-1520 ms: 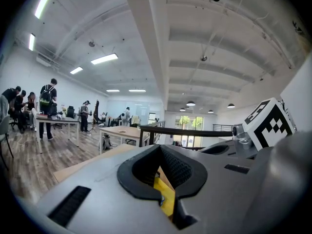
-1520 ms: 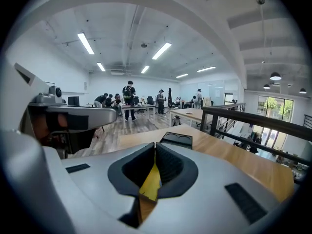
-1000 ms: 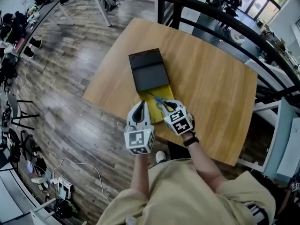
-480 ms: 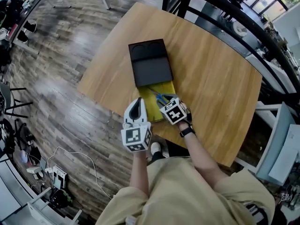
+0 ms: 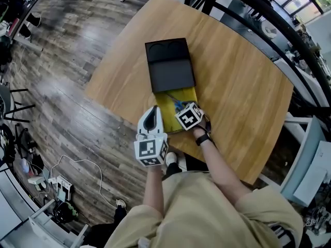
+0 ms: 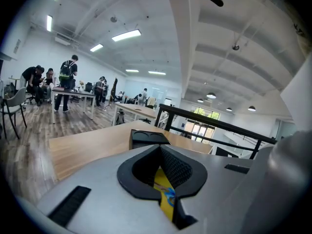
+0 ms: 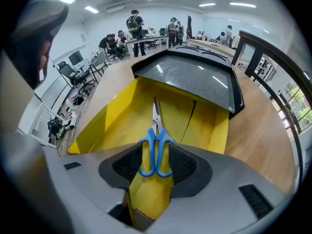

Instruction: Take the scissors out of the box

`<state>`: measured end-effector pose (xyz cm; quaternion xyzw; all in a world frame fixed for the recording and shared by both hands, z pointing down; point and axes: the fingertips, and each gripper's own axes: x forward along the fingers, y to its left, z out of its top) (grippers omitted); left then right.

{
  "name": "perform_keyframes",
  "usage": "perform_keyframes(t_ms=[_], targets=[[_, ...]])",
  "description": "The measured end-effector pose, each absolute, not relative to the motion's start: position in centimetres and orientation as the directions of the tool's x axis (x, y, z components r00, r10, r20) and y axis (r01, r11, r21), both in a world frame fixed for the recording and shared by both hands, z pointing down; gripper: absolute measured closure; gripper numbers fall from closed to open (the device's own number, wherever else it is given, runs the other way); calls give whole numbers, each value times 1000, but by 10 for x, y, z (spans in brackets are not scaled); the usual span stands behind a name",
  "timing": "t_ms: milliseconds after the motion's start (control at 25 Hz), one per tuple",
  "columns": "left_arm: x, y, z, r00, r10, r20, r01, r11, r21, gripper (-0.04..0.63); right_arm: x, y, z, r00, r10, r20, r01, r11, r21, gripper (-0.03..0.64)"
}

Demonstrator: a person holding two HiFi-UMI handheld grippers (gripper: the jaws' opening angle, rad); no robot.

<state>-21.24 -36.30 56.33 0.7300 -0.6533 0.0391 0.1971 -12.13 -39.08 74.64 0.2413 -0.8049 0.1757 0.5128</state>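
Observation:
A box lies on the wooden table, its black lid slid back off the yellow tray. Scissors with blue handles lie in the tray. My right gripper points steeply down into it. Its jaws have just been opening and stand open. The blue handles lie between the pads, which do not press on them. My left gripper hovers at the tray's near left corner, shut and holding nothing. Past its joined tips the lid shows.
The table's near edge runs just under both grippers, with wooden floor beyond it at the left. A black railing borders the table's far right. People stand at distant desks.
My right gripper has sunk and tipped further down over the tray, closing in on the scissors' handles. The left gripper has dropped a little beside the tray.

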Motion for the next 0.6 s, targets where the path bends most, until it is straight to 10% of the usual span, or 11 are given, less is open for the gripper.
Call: perform_keyframes(t_ms=[600], targets=[[-211, -355, 549, 145, -945, 292, -971, -79, 226, 583, -123, -388, 752, -333, -211, 919, -569, 822, -17, 529]])
